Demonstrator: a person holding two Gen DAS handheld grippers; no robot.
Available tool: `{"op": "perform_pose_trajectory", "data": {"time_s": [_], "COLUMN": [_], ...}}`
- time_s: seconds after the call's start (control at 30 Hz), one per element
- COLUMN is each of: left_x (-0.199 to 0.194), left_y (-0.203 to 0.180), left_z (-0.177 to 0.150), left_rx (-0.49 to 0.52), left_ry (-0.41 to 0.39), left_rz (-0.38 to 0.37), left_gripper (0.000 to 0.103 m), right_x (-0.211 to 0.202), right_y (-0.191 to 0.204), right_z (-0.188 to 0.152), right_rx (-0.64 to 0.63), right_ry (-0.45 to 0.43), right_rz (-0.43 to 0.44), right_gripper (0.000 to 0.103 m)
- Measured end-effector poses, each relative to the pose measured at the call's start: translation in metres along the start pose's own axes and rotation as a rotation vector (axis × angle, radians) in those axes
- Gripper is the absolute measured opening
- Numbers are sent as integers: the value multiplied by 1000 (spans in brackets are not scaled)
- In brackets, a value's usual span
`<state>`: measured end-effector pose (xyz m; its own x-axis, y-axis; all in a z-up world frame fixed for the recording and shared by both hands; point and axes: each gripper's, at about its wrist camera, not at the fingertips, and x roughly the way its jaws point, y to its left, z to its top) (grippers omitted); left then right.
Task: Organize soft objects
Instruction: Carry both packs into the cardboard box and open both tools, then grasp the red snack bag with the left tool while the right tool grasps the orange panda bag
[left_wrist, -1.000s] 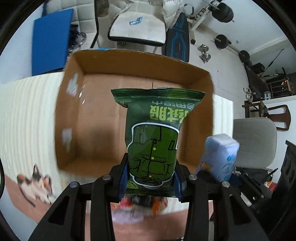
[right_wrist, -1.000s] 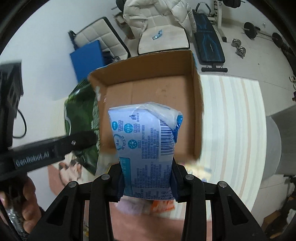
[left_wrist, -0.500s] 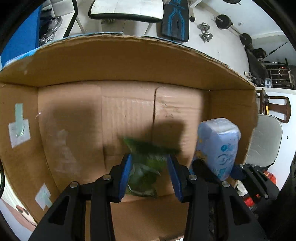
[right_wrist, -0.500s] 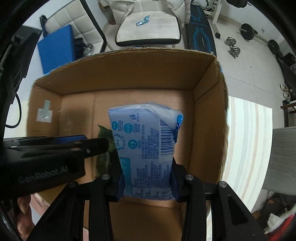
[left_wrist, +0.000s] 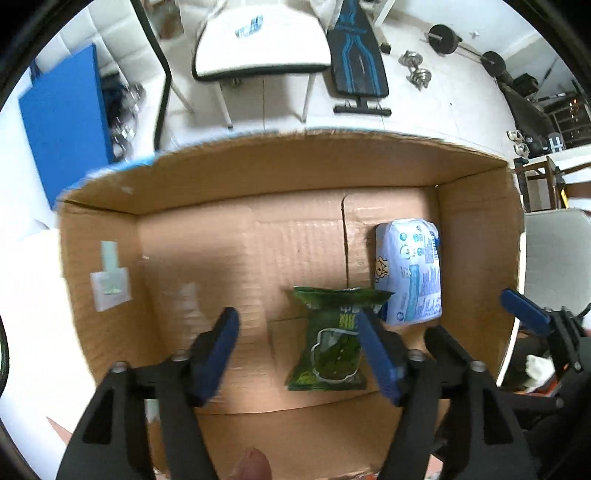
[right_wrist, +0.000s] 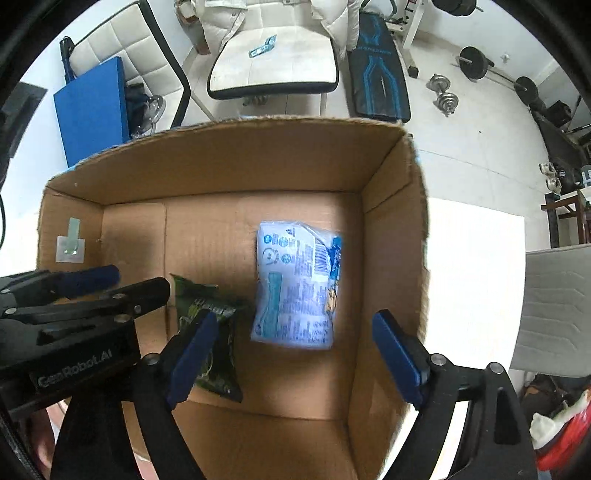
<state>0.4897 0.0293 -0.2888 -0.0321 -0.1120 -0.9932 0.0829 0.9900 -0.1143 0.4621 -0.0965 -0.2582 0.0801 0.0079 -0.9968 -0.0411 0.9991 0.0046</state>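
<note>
White tiled flooring (right_wrist: 476, 147) spreads behind the scene, with a black-and-blue padded weight bench (right_wrist: 380, 81), a white cushioned chair (right_wrist: 273, 70), a flat blue panel (right_wrist: 92, 110) and chrome dumbbells (right_wrist: 445, 98) scattered about the room. Filling both wrist views, an open brown cardboard box (right_wrist: 229, 162) sits below the tools, its flaps up and two pieces of pale tape on its left wall. On the box floor lies a pale blue plastic tissue pack (right_wrist: 295, 284), flat and toward the right side. Just beside it, to its left, rests a dark green foil snack bag (left_wrist: 332, 339), its crimped top edge near the tissue pack's lower corner; whether the two touch cannot be told. Above them, the right gripper (right_wrist: 295, 354) points down with its blue-padded jaws opening wide and nothing held between them. Alongside, the left gripper (left_wrist: 299, 354) likewise points down, its jaws opening, pads clear of the green bag lying beneath its right finger.
</note>
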Motion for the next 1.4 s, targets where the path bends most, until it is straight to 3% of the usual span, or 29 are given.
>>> {"op": "perform_pose_trajectory", "data": {"time_s": [0.03, 0.07, 0.13, 0.3, 0.5, 0.6, 0.77, 0.83, 0.87, 0.9, 1.07, 1.27, 1.3, 1.33, 1.4], "left_x": [-7, -15, -25, -47, -77, -73, -23, 2, 12, 23, 65, 100, 103, 106, 110], "left_y": [3, 5, 12, 16, 24, 28, 33, 31, 31, 29, 23, 17, 17, 18, 21], "left_z": [-5, -11, -18, -46, -116, -166, -230, -242, -247, -249, -245, -239, -239, -240, -243], "left_rx": [2, -1, -8, -28, -67, -123, -199, -216, -218, -218, -214, -215, -219, -223, -242], "left_ry": [-23, -45, -63, -102, -178, -157, -47, 8, 31, 53, 130, 182, 180, 176, 179], "left_rz": [3, -6, -31, -54, 34, 68, 72, 55, 52, 47, 4, 16, 24, 24, 0], "left_gripper": [89, 93, 100, 100, 100, 100, 100, 81, 78, 78, 78, 78, 74, 59, 50], "right_x": [-5, -7, -15, -37, -67, -68, -28, -5, 8, 19, 65, 99, 102, 103, 104], "right_y": [0, 2, 3, 6, 9, 7, -7, -14, -16, -18, -23, -23, -21, -20, -15], "right_z": [-6, -8, -19, -49, -104, -147, -220, -237, -243, -247, -256, -264, -265, -267, -271], "right_rx": [-5, -7, -10, -12, -23, -25, -2, 24, 30, 38, 68, 106, 109, 106, 98], "right_ry": [-3, -5, -10, -45, -92, -89, 30, 77, 100, 114, 168, 241, 250, 253, 248], "right_rz": [-9, -13, -4, 6, 30, 37, 115, 158, 162, 168, 226, 293, 298, 300, 291], "right_gripper": [95, 103, 103, 103, 103, 103, 102, 82, 63, 61, 61, 61, 61, 60, 55]}}
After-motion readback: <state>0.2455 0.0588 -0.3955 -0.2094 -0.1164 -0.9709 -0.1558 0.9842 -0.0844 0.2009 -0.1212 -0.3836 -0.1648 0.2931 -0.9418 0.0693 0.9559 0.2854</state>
